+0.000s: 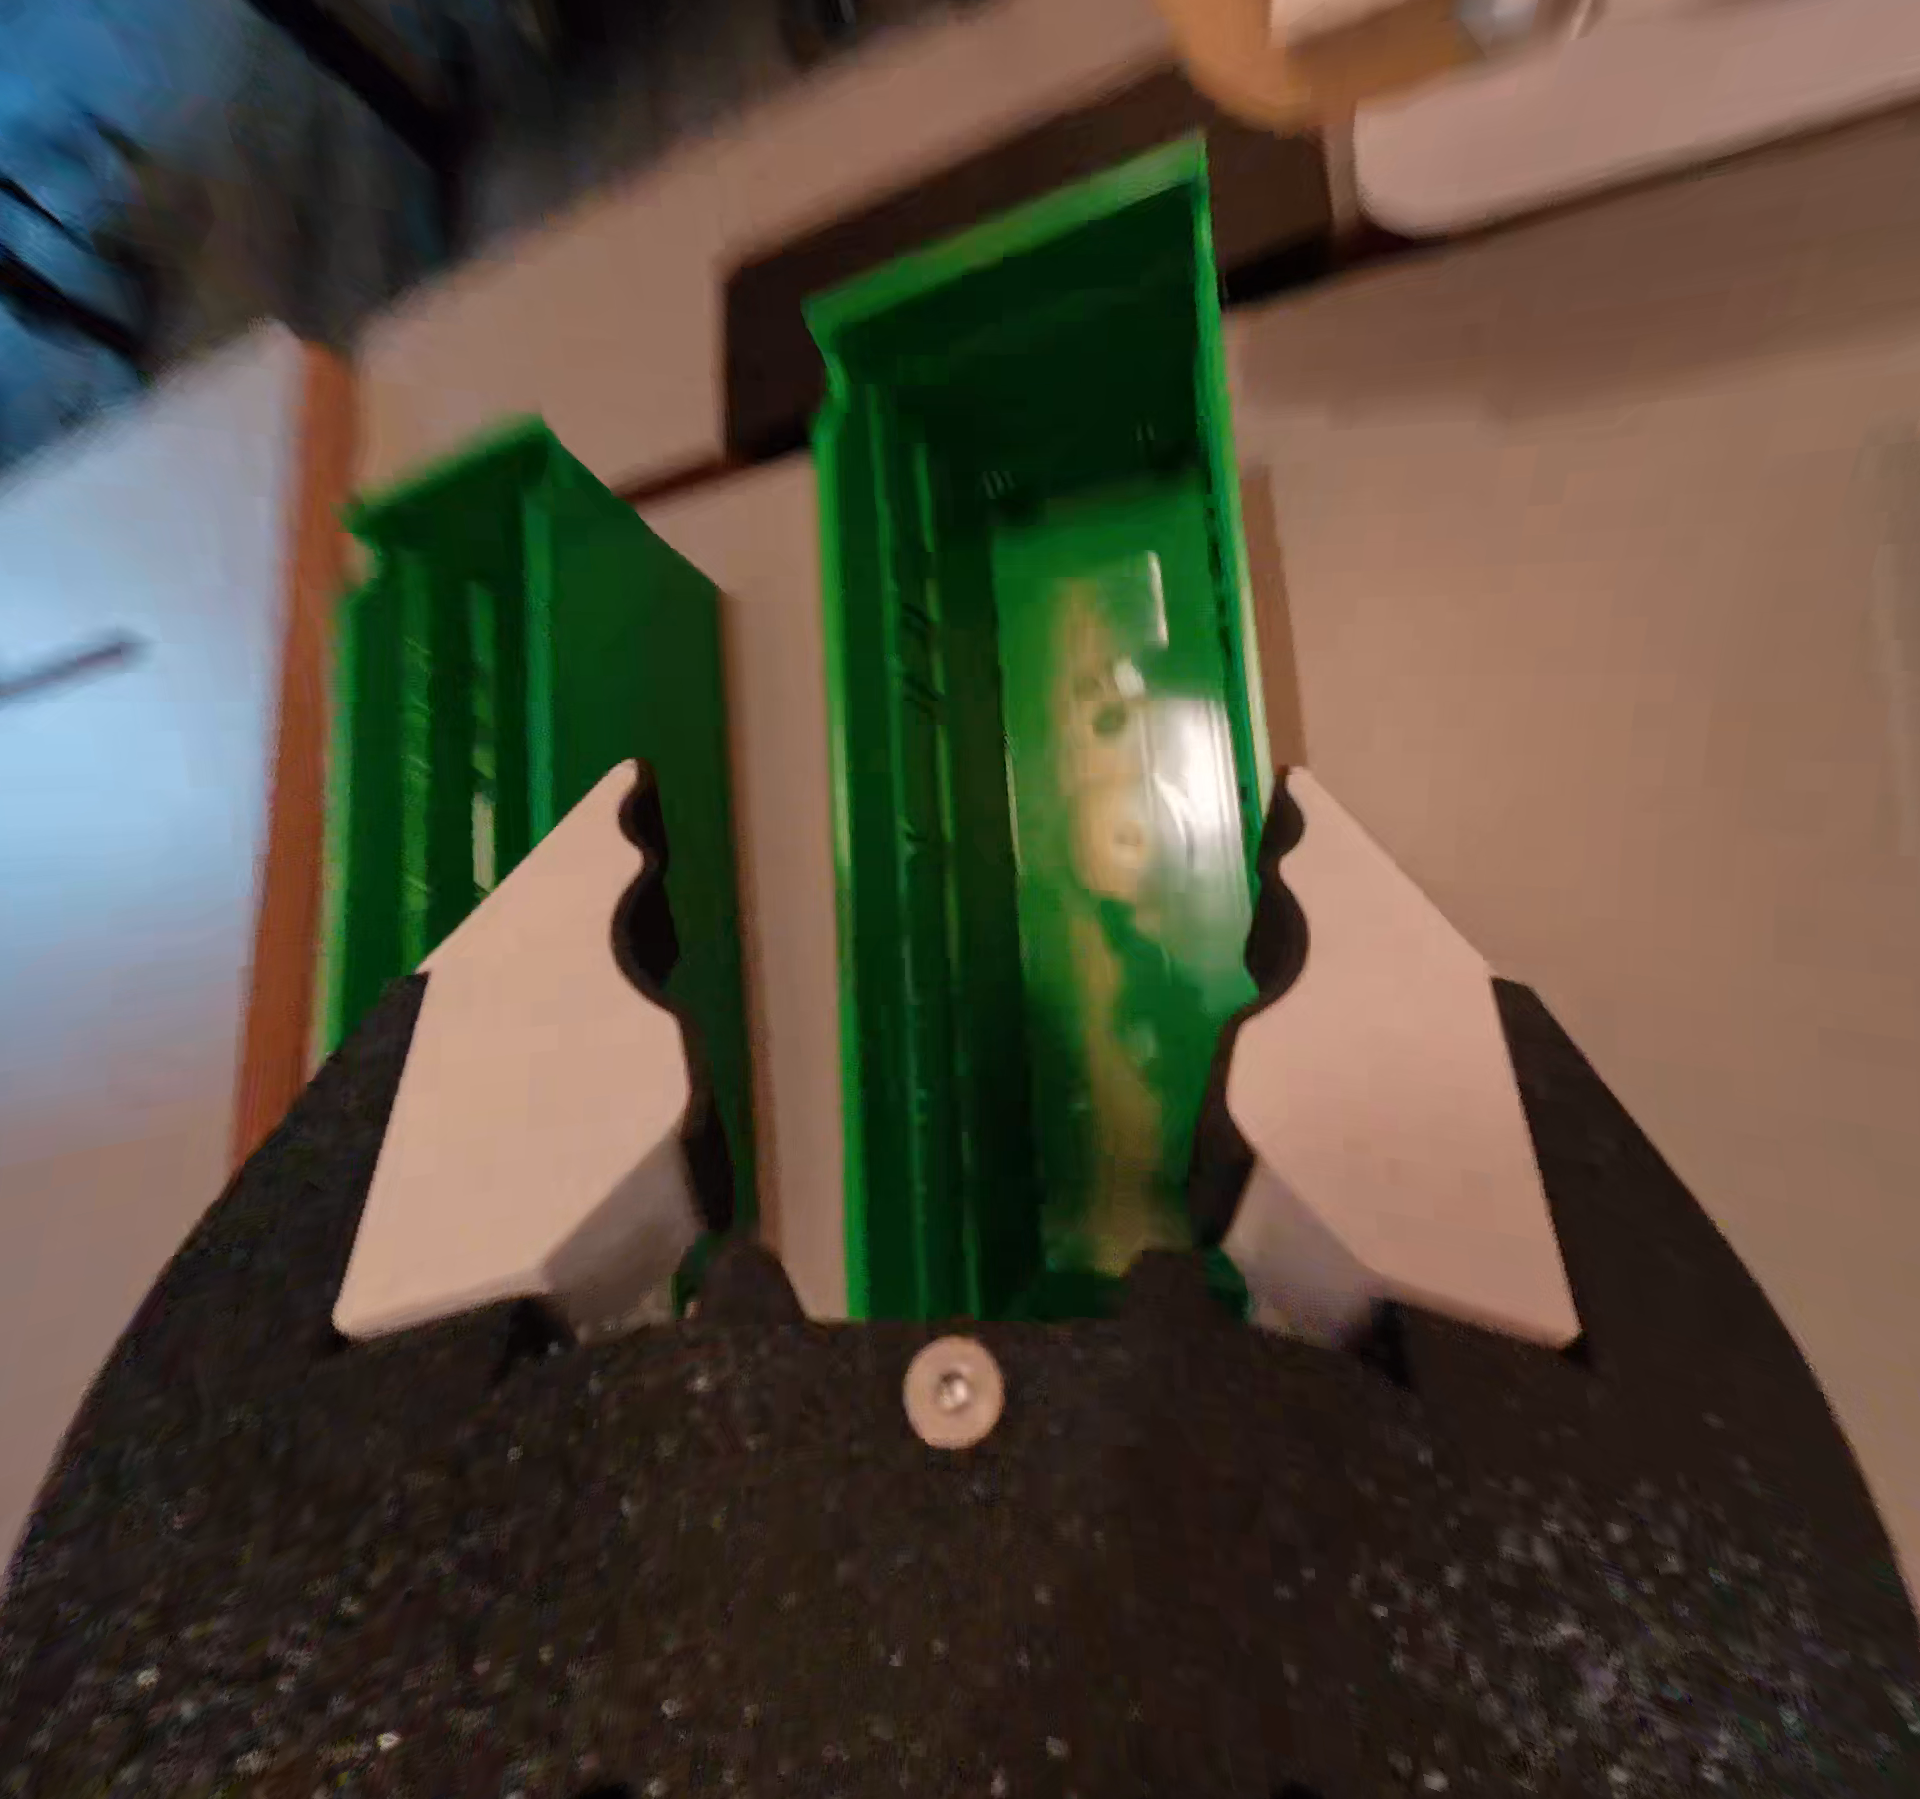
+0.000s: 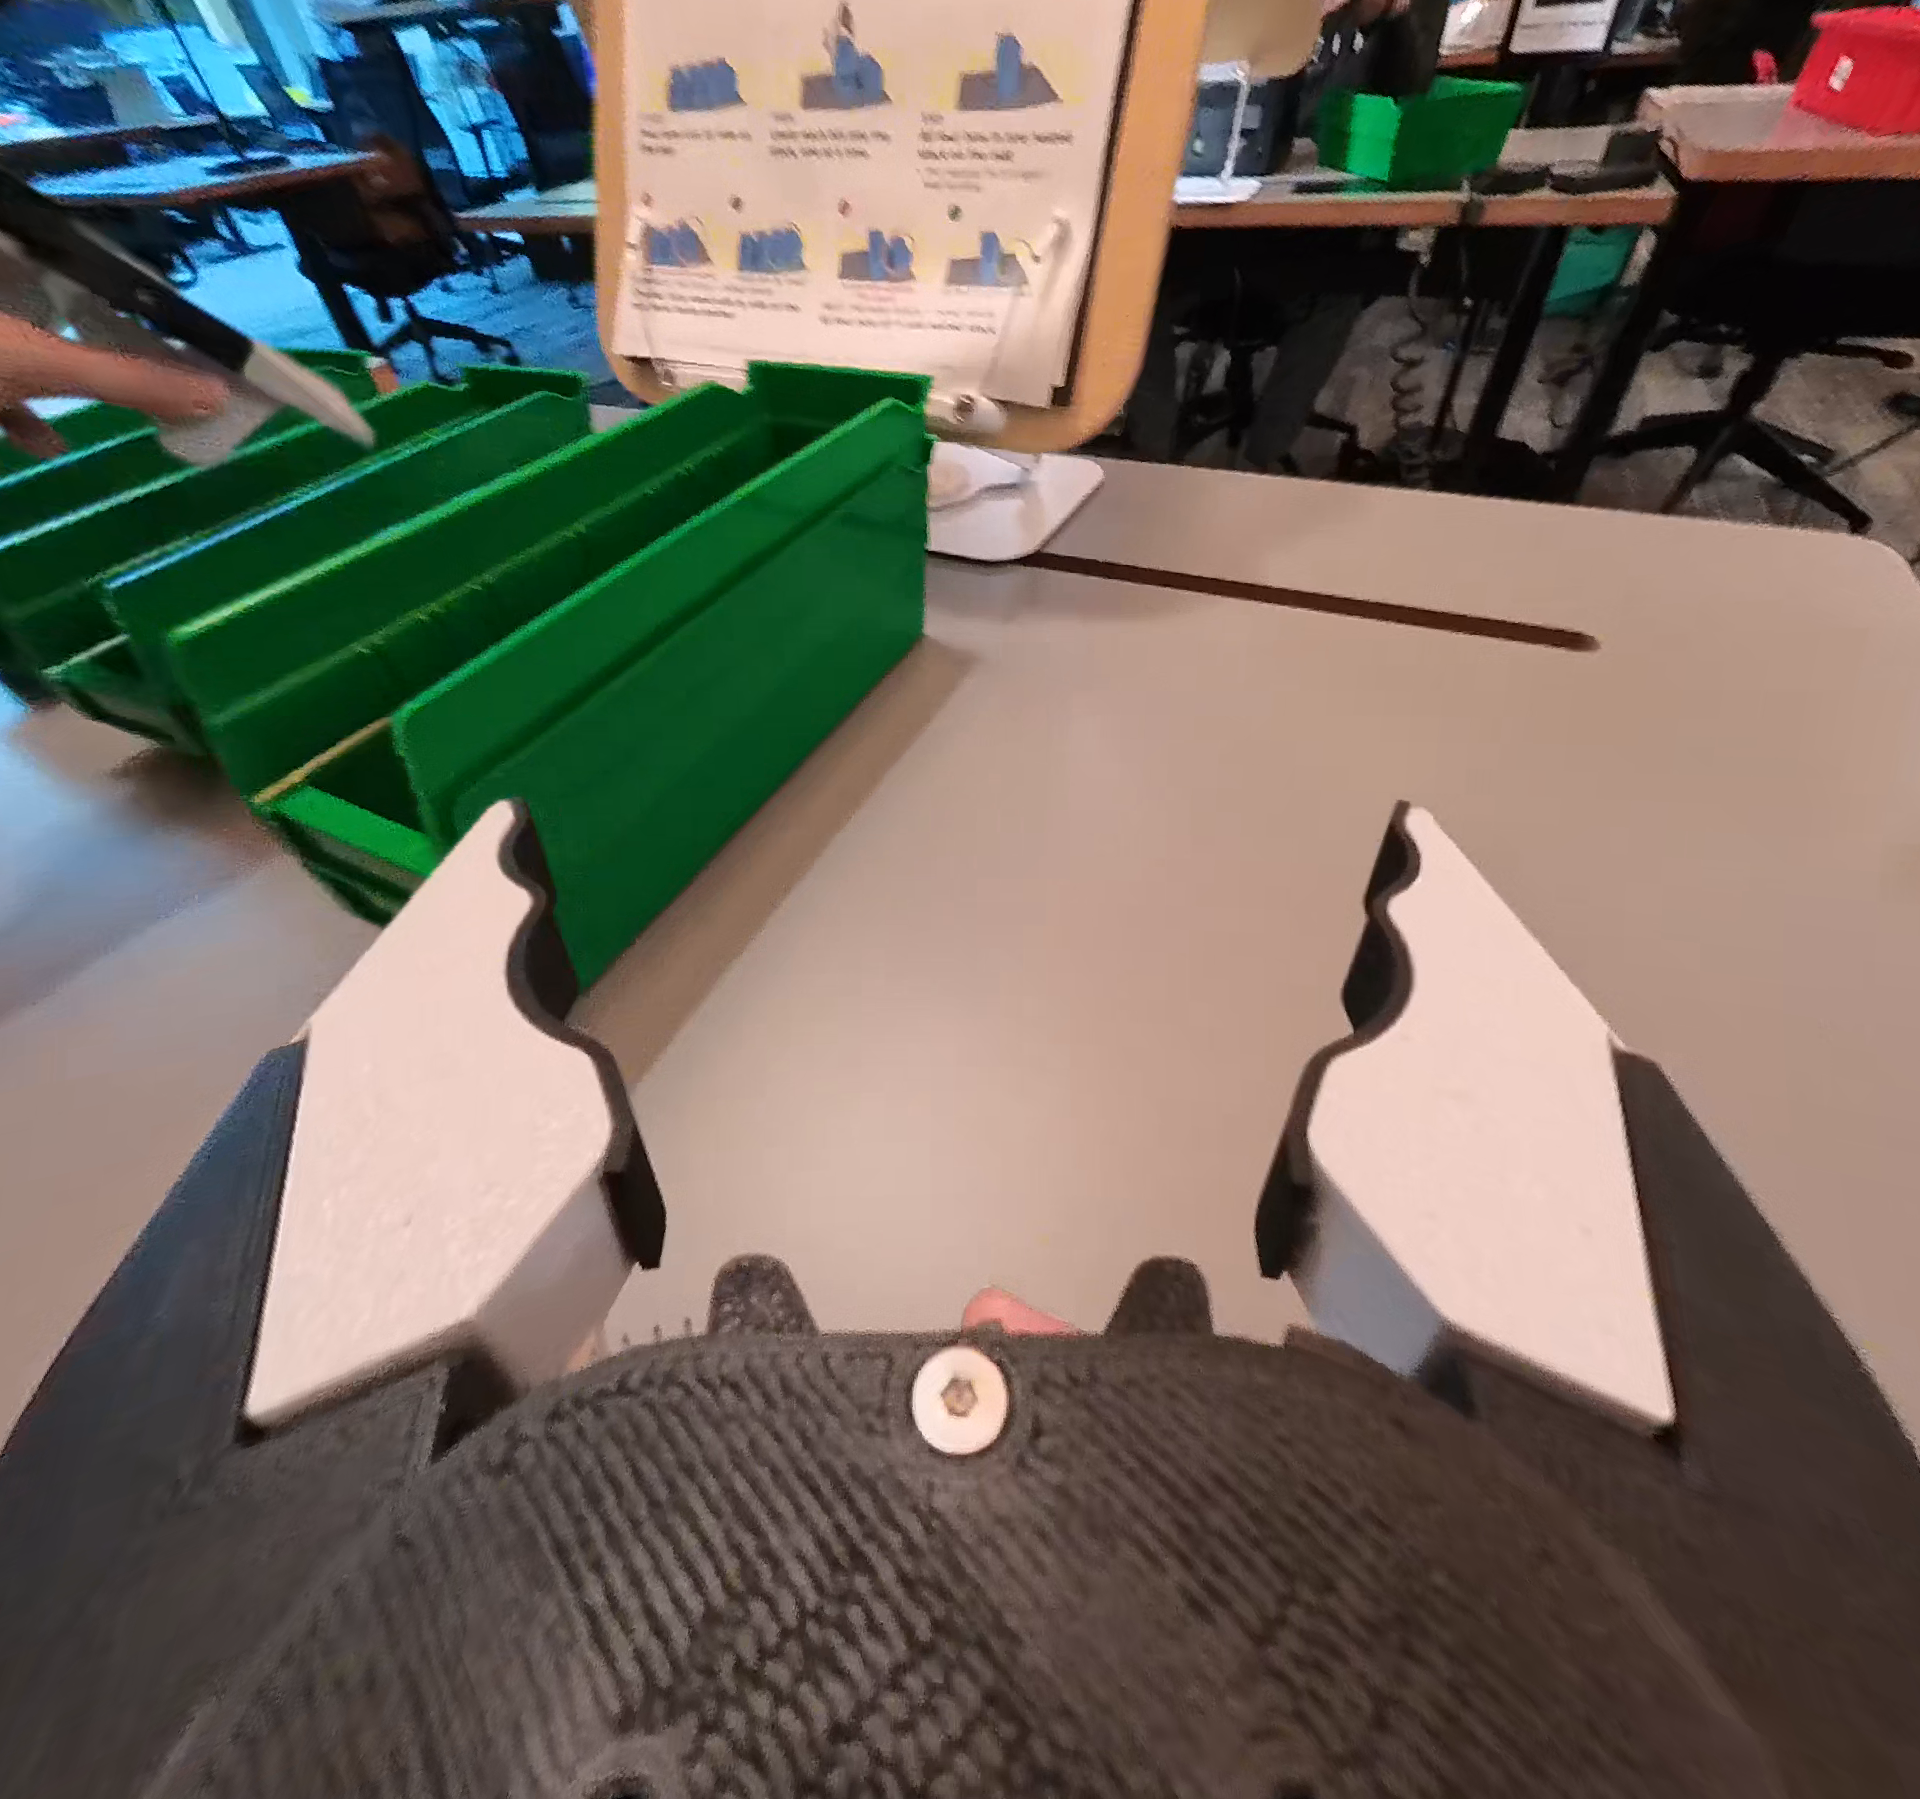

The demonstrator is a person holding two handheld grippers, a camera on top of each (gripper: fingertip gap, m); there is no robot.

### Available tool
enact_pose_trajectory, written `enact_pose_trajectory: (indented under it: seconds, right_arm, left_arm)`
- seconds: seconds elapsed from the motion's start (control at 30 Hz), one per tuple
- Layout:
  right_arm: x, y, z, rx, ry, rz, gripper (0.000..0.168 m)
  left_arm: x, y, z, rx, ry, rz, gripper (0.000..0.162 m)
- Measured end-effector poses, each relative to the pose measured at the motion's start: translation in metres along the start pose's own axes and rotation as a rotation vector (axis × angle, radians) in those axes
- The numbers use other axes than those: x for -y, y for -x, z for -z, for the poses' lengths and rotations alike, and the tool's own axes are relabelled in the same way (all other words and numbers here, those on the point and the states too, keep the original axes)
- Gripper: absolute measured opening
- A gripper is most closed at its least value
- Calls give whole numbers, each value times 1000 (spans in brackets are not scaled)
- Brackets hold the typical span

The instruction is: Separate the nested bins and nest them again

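Left gripper [image 1: 961,783]: fingers spread, nothing clamped, pointing down over two green bins, view blurred. Left bin [image 1: 623,669] beside right bin [image 1: 1039,710], gap between, both on grey table [image 1: 1558,710].

Right gripper [image 2: 956,819]: fingers apart, empty, above table. Row of green bins [image 2: 644,627] on its left, side by side. Instruction sheet on stand [image 2: 883,139] behind.

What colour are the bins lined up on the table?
Green, all of them. The bins show best in the right wrist view, standing side by side on the grey table.
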State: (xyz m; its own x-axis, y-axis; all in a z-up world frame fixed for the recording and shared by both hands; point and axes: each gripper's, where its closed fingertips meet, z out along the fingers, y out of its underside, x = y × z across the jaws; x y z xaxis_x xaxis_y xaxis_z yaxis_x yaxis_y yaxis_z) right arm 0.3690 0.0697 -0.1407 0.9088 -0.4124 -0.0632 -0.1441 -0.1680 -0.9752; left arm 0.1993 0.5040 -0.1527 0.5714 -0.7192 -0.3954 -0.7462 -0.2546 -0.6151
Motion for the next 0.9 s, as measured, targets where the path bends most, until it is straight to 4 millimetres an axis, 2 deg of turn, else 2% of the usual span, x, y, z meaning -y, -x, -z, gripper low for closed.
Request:
enact_pose_trajectory:
  seconds: [0.07, 0.13, 0.2, 0.3, 0.37, 0.47, 0.67, 0.73, 0.83, 0.9]
  right_arm:
    - [2, 11, -1, 19, 1, 13, 150]
    - [0, 20, -4, 21, 12, 9, 150]
    - [-4, 30, -8, 30, 23, 8, 149]
    - [-13, 39, -14, 12, 46, 15, 149]
    - [-16, 39, -20, -29, 66, -2, 148]
    - [-7, 49, -32, -32, 66, -14, 148]
    - [34, 66, -66, -32, 147, -81, 146]
    - [52, 73, -80, -23, 161, -95, 139]
    - [70, 87, -104, 7, 212, -110, 139]
    - [67, 89, -123, -26, 285, -95, 139]
  left_arm:
    - [19, 2, 27, 30, -200, -6, 108]
    - [27, -10, 53, -29, -372, 19, 104]
    - [19, -22, 68, -96, -454, 43, 99]
    - [-2, -42, 78, -196, -530, 85, 96]
    - [-14, -52, 80, -219, -567, 94, 96]
    - [-25, -77, 81, -311, -590, 100, 101]
    - [-27, -112, 76, -429, -568, 129, 102]
    - [-26, -115, 71, -440, -533, 153, 102]
    - [-26, -117, 67, -444, -519, 192, 103]
    - [-26, -108, 63, -405, -506, 201, 103]
